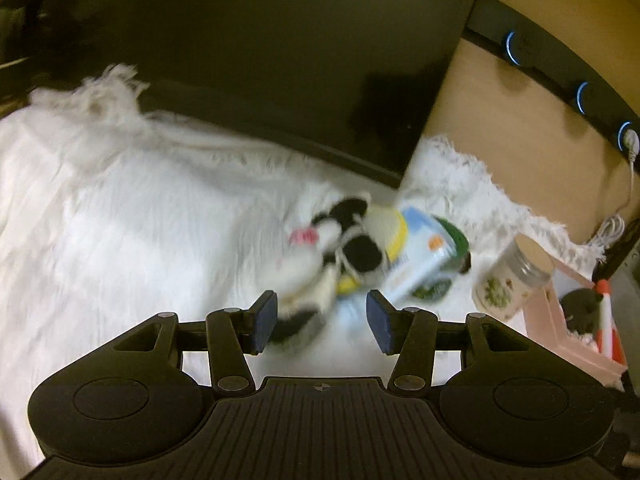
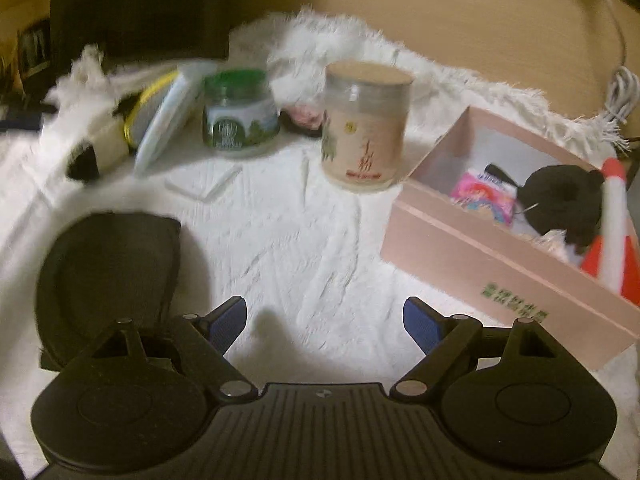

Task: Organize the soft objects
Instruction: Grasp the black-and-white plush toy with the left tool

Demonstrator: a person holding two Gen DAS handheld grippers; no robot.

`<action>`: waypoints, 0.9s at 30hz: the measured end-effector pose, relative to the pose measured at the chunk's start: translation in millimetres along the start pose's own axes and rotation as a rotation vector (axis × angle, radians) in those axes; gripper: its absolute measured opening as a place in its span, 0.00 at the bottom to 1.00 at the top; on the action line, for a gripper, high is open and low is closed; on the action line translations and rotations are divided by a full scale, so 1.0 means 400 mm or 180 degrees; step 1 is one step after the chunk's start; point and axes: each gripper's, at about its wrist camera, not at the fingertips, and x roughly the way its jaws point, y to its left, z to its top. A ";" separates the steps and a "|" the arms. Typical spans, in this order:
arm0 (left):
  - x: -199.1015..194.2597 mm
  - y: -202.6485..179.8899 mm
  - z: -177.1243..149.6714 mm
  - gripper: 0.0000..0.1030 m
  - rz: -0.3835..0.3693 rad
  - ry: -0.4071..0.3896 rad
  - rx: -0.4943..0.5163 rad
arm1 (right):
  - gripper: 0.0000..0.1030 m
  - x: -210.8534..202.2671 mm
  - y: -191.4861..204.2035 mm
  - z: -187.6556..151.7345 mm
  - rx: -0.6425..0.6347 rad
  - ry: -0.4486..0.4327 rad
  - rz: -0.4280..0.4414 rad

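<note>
A black-and-white plush toy (image 1: 340, 256) with a pink bow lies on the white furry rug (image 1: 120, 220), blurred. My left gripper (image 1: 322, 322) is open, its jaws on either side of the toy's lower end. The toy also shows in the right wrist view (image 2: 96, 140) at the far left. My right gripper (image 2: 324, 324) is open and empty above the rug (image 2: 300, 232). A pink box (image 2: 480, 256) at the right holds a black soft ring (image 2: 560, 200), a pink packet (image 2: 484, 194) and a red-and-white cone (image 2: 612, 232).
A light blue box (image 1: 420, 256) and a green-lidded jar (image 2: 240, 112) sit beside the toy. A beige-lidded jar (image 2: 366, 124) stands mid-rug. A dark pad (image 2: 108, 272) lies at the left. A black cabinet (image 1: 260, 60) and a power strip (image 1: 560, 76) stand behind.
</note>
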 end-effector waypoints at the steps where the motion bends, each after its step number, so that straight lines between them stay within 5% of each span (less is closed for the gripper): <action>1: 0.011 0.015 0.020 0.52 -0.0035 0.0000 0.0031 | 0.84 0.003 0.004 -0.004 0.0005 0.0061 -0.0025; 8: 0.219 0.070 0.155 0.52 -0.0367 0.0390 0.0041 | 0.90 -0.017 -0.011 -0.031 0.0292 0.0253 -0.0106; 13: 0.343 0.053 0.171 0.59 -0.0444 0.0656 -0.0055 | 1.00 -0.022 -0.019 -0.055 0.0503 0.0256 -0.0235; 17: 0.382 0.037 0.165 0.64 -0.0395 0.0631 0.0081 | 1.00 -0.035 -0.015 -0.070 0.0561 0.0220 -0.0298; 24: 0.423 0.134 0.128 0.63 -0.0881 0.0782 -0.0589 | 1.00 -0.047 -0.009 -0.086 0.0597 0.0134 -0.0341; 27: 0.404 0.138 0.123 0.60 -0.0929 0.0751 -0.0555 | 1.00 -0.053 -0.009 -0.096 0.0584 0.0072 -0.0336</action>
